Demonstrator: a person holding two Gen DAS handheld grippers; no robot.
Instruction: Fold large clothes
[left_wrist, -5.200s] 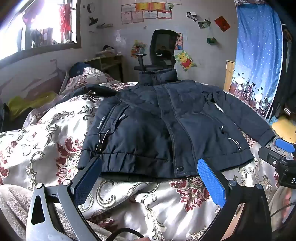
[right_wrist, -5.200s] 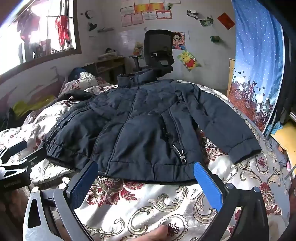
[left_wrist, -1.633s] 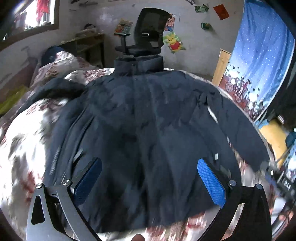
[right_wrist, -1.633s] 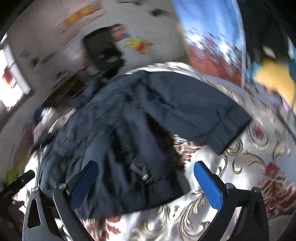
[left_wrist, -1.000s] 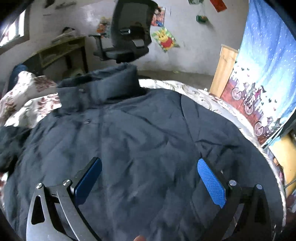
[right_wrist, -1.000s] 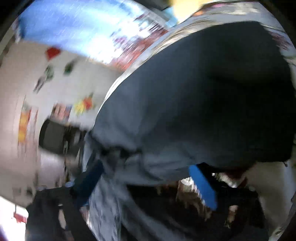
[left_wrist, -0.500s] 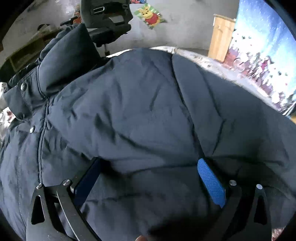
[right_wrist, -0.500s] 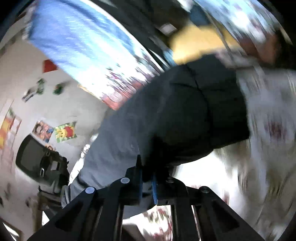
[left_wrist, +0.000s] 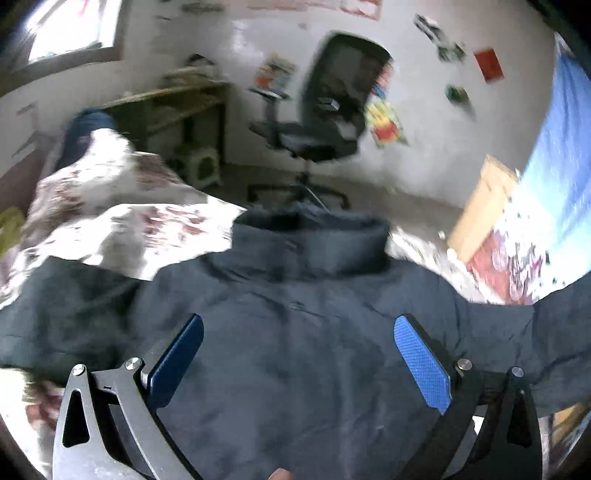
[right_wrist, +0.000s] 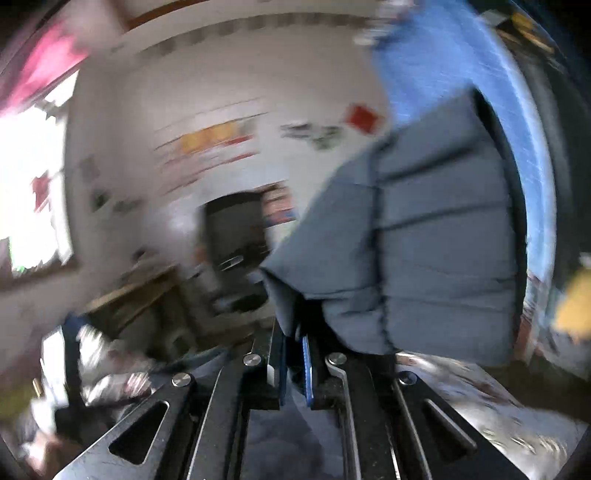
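The right gripper (right_wrist: 293, 363) has just been closing; its blue pads are now pinched on the cuff end of a sleeve (right_wrist: 424, 251) of the dark navy jacket (left_wrist: 295, 350), which hangs lifted in front of the lens. The left gripper (left_wrist: 299, 354) stands spread wide above the jacket's chest, its pads touching nothing. The jacket lies front-up on the floral bedspread (left_wrist: 122, 221), collar (left_wrist: 310, 243) toward the office chair (left_wrist: 332, 110). Likely risks: only a thin fold of cuff lies between the pads, so the slick shell fabric could slip out as the sleeve is carried across; with the torso unpinned, the pull may drag the whole garment over the glossy cover and skew the fold. The sleeve shows horizontal quilted channels and a stitched seam along its length, suggesting soft, springy padding that resists a flat crease. The shell looks smooth and matte, the collar tall and stiff-standing. Both views are motion-blurred, so finer detail cannot be told.
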